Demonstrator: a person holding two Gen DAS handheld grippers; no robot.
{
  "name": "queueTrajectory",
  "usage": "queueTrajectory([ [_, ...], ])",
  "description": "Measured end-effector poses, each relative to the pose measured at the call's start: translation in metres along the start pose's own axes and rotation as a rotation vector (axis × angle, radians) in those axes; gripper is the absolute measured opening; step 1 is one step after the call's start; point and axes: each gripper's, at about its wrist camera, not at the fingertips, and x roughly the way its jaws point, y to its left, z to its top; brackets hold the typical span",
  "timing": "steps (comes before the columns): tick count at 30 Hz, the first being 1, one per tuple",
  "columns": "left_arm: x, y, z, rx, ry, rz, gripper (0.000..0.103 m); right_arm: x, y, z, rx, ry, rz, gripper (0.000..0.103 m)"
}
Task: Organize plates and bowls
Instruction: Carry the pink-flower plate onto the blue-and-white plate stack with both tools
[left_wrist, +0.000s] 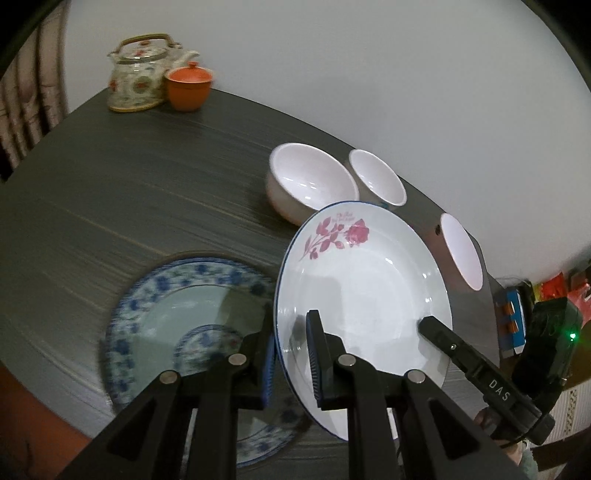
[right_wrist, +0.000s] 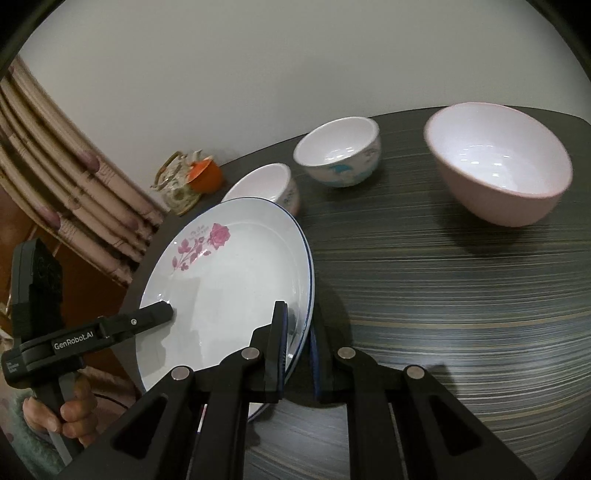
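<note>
A white plate with a pink rose (left_wrist: 362, 280) is held tilted above the dark table, gripped on both sides. My left gripper (left_wrist: 291, 354) is shut on its left rim. My right gripper (right_wrist: 299, 347) is shut on its right rim; the plate also shows in the right wrist view (right_wrist: 229, 284). The right gripper's finger (left_wrist: 443, 339) shows in the left view, the left gripper's finger (right_wrist: 147, 317) in the right view. A blue-patterned plate (left_wrist: 177, 314) lies flat on the table under the left gripper. Three white bowls stand behind: a large one (left_wrist: 310, 181), a smaller one (left_wrist: 376, 181), and a pink-sided one (right_wrist: 498, 162).
A floral teapot (left_wrist: 136, 74) and an orange lidded cup (left_wrist: 188, 86) stand at the table's far corner. A curtain (right_wrist: 66, 173) hangs beyond the table's left edge. The dark striped table (right_wrist: 443, 314) ends at a wall behind the bowls.
</note>
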Motion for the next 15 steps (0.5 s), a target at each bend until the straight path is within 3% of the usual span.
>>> queueTrajectory([
  [15, -0.031, 0.074, -0.019, -0.109, -0.015, 0.039, 0.015, 0.043, 0.066, -0.026, -0.064, 0.088, 0.041, 0.012],
])
